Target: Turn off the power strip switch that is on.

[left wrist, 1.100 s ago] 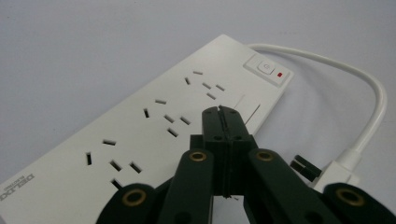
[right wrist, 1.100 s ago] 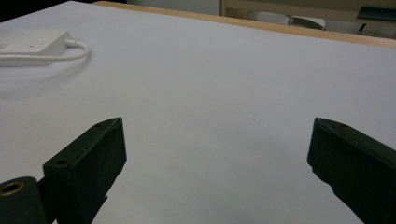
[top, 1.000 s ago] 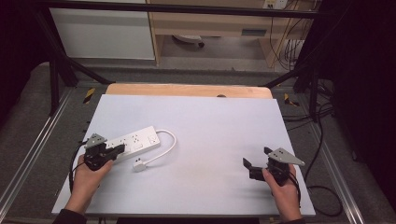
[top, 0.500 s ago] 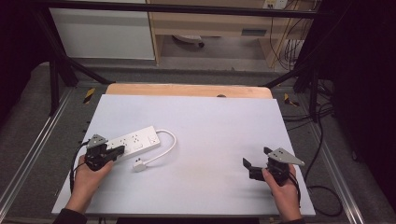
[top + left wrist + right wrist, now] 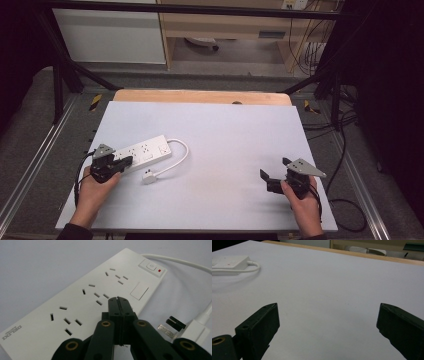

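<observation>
A white power strip (image 5: pixel 141 152) lies flat on the left part of the white table (image 5: pixel 225 135), its near-left end by the left gripper (image 5: pixel 126 161). In the left gripper view the strip (image 5: pixel 82 302) bears "DELIXI ELECTRIC", seen upside down at its near corner, plus a switch (image 5: pixel 151 266) with a power symbol and a red light. That gripper's (image 5: pixel 117 300) jaws are pressed together over the strip, gripping nothing. The cable (image 5: pixel 176 159) loops to a plug (image 5: pixel 148 176) just right. The right gripper (image 5: pixel 274 171) sits near-right, jaws wide apart, empty.
</observation>
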A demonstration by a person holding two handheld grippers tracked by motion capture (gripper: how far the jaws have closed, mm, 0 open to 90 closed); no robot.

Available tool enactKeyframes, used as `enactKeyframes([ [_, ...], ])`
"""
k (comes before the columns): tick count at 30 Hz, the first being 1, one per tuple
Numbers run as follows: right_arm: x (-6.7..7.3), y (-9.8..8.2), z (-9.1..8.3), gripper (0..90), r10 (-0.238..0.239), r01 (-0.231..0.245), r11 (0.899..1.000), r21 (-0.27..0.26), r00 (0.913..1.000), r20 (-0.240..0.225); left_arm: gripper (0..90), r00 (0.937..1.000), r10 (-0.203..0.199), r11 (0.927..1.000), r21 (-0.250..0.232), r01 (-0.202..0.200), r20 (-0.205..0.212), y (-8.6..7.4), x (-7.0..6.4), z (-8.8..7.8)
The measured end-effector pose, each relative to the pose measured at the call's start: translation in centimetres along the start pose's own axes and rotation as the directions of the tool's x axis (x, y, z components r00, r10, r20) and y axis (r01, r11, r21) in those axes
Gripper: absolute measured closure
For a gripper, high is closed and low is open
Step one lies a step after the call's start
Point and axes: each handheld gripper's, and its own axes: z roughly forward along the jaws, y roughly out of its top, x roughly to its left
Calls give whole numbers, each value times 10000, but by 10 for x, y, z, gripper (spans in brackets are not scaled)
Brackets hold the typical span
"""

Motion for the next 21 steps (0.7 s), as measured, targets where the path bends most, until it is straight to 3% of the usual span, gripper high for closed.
enactKeyframes([
  [21,0,0,0,52,-55,55,10000,49,10000,-5,899,10000,73,10000,5,-73,13,0,-1,1],
])
